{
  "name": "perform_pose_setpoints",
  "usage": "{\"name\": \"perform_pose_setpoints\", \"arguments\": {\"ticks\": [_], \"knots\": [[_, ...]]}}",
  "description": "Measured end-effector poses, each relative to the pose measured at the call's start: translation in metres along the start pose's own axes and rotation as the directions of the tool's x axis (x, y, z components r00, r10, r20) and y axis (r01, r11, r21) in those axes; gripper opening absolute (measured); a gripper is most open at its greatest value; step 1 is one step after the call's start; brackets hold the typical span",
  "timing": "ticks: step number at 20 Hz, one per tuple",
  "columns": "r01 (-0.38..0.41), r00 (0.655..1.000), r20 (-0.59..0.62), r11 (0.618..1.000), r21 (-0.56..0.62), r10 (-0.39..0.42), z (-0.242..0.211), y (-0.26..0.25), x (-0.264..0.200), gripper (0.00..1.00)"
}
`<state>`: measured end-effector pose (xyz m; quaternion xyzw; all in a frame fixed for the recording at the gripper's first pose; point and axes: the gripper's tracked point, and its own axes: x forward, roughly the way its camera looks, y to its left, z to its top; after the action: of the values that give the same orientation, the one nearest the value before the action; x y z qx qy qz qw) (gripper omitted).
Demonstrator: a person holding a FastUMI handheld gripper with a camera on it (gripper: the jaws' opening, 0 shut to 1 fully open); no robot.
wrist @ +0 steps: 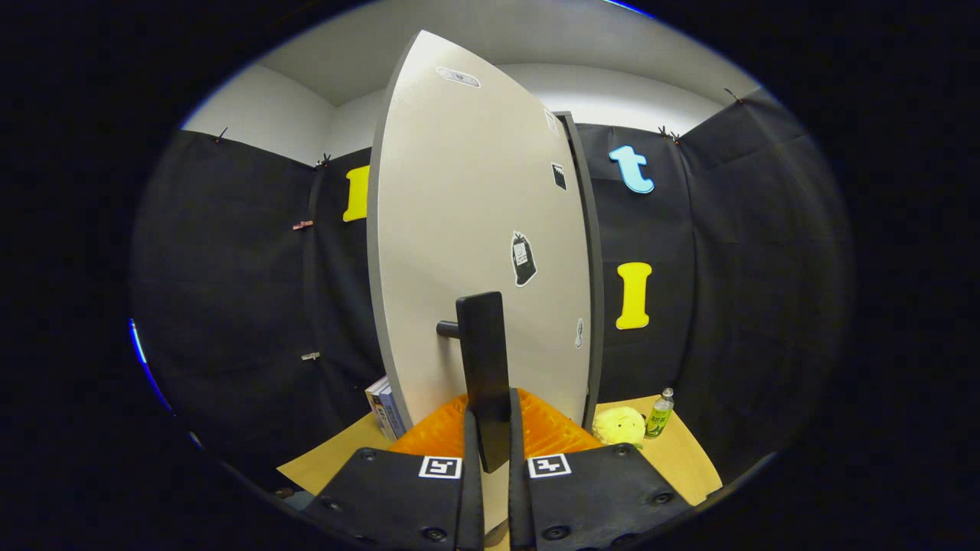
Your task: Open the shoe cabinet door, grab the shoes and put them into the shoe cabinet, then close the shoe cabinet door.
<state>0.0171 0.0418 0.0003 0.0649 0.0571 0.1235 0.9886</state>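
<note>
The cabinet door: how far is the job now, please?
In hand: the gripper is shut on the dark handle of the pale cabinet door, which stands swung out at an angle, its grey edge showing. Whether this is the opening or the closing swing cannot be told, as no shoes or cabinet inside are seen. At the least, bringing the door shut is left.

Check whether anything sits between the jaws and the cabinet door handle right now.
Nothing visible does. The gripper already has the black door handle between its jaws, which look closed on the handle's lower end. The pale cabinet door stands just beyond, with the orange surface below it.
</note>
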Motion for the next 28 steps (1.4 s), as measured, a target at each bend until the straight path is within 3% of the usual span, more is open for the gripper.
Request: {"name": "perform_pose_setpoints", "arguments": {"ticks": [14,22,28], "knots": [[0.058,0.998,-0.011,0.998,0.006,-0.058,0.0,-0.02,-0.007,0.17],[0.054,0.999,-0.004,0.996,0.074,-0.053,0.003,-0.023,-0.008,0.17],[0.146,0.989,-0.007,0.987,0.068,-0.146,0.003,-0.048,-0.009,0.16]]}}
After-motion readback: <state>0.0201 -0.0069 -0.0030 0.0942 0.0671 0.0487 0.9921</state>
